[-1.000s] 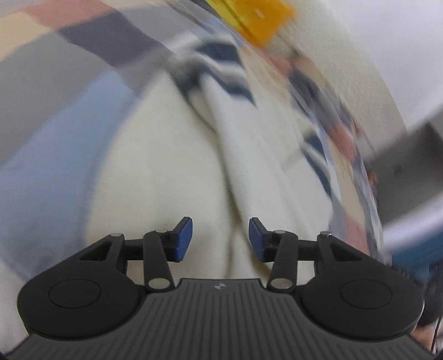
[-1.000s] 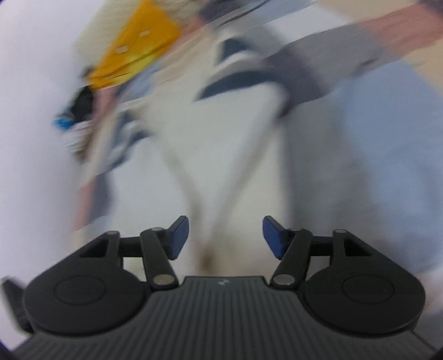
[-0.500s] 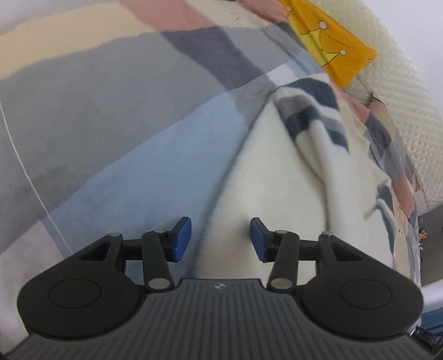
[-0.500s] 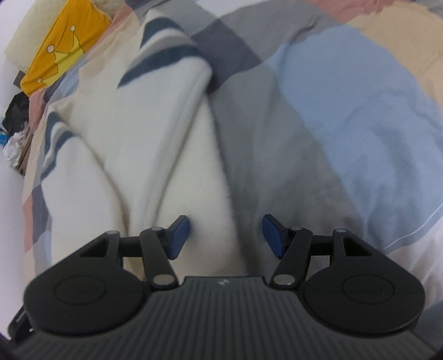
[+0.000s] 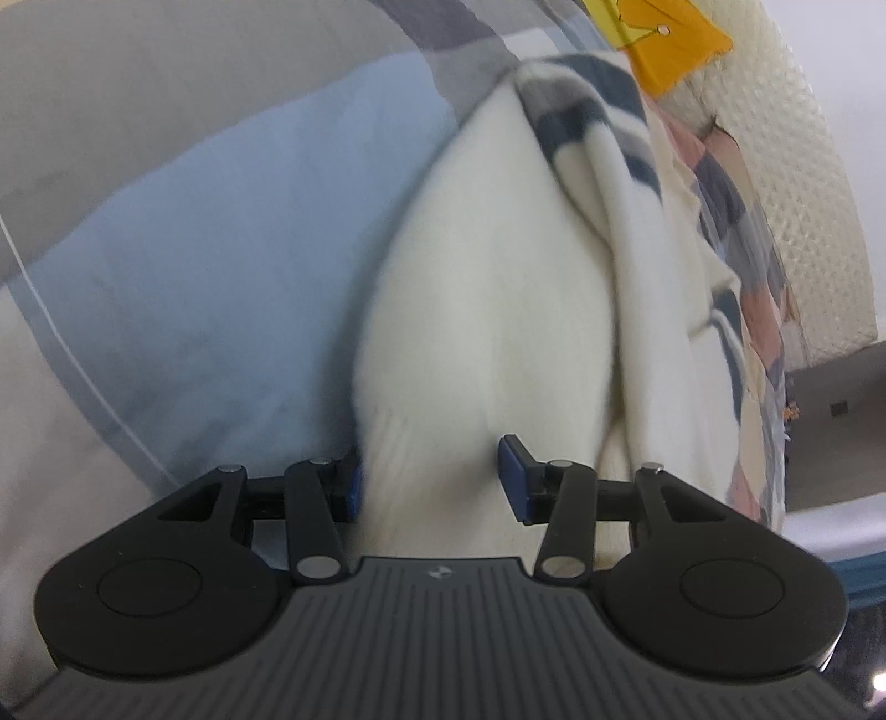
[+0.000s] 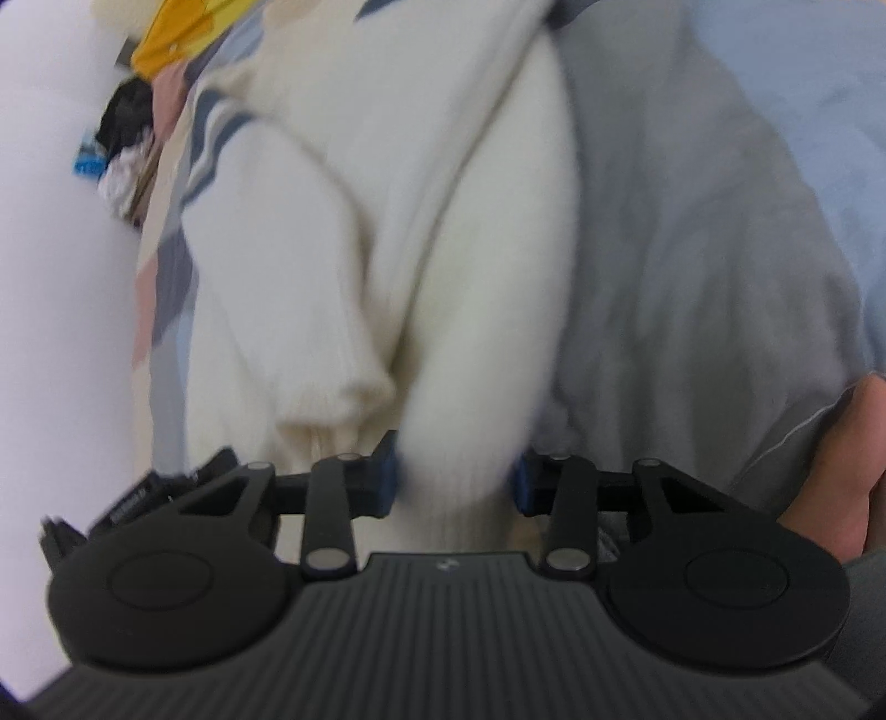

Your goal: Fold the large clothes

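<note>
Both tongs stand wide, with sweater cloth between their blue pads but not pinched. Our left tongs (image 5: 429, 490) straddle the ribbed hem of the cream sweater (image 5: 498, 288); our right tongs (image 6: 454, 482) straddle its hem (image 6: 470, 498) beside a cuffed sleeve (image 6: 332, 387). We see the sweater lying on a bed's patchwork cover (image 5: 221, 249), navy-striped sleeve (image 5: 587, 105) folded across, a yellow pillow (image 5: 670, 47) beyond.

One cream sweater (image 5: 487, 310) (image 6: 387, 232), one patchwork bedsheet (image 5: 221, 266), one yellow pillow (image 5: 670, 50), two grippers (image 5: 429, 484) (image 6: 457, 479).
</note>
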